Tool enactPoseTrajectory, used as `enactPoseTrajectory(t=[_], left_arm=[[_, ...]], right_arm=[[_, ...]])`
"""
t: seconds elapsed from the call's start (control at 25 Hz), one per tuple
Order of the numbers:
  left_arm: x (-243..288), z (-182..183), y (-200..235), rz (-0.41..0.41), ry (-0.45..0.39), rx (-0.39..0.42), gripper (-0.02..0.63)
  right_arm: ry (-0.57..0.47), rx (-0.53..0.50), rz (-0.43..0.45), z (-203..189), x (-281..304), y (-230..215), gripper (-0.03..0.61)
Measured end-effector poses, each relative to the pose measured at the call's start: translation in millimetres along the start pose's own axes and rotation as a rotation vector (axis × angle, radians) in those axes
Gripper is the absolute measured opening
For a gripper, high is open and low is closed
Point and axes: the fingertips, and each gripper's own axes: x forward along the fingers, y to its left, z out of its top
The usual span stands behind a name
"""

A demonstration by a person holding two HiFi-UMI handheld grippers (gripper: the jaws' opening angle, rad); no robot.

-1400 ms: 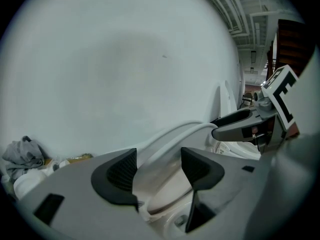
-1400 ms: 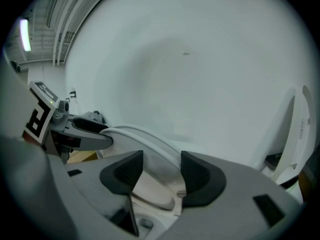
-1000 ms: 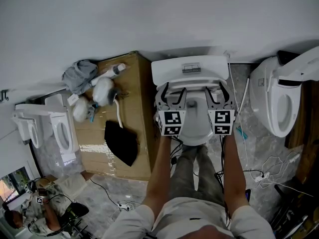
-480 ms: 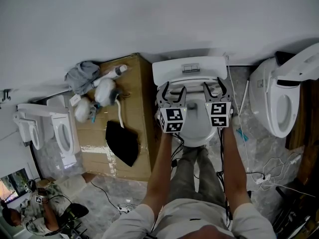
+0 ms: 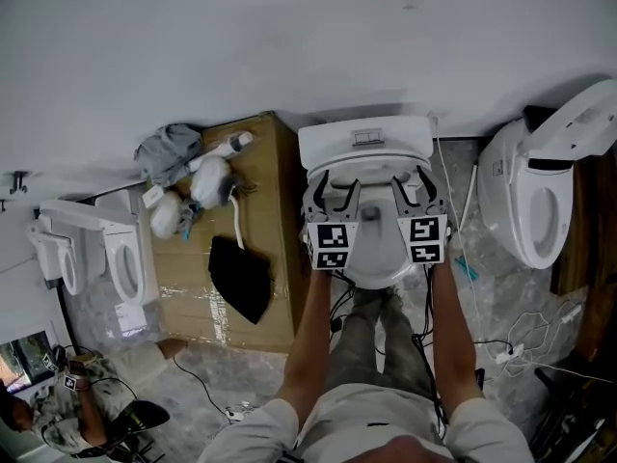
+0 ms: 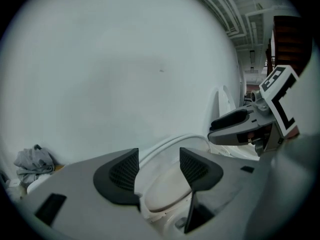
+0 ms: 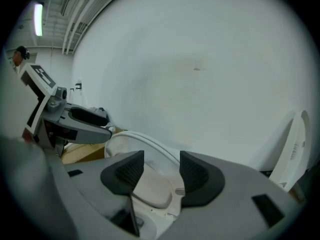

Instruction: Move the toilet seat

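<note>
Evidently we had the jaws of the left gripper and the right gripper, the latter just closing tighter, clamped on the toilet seat front edge, with the tank straight ahead.

The white oval toilet seat lies between the left hand-held gripper and the right hand-held gripper. Its rim sits between each one's jaws, and the right one's have just been closing.
</note>
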Motion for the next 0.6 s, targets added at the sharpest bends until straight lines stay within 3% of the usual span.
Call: enactPoseTrajectory(t=[0.6], left_arm=[[-124,40,-43,-0.070,-0.089,-0.046,0.219]], right_arm=[[-0.032,0.049,0.046,22,-142,51,0.219]])
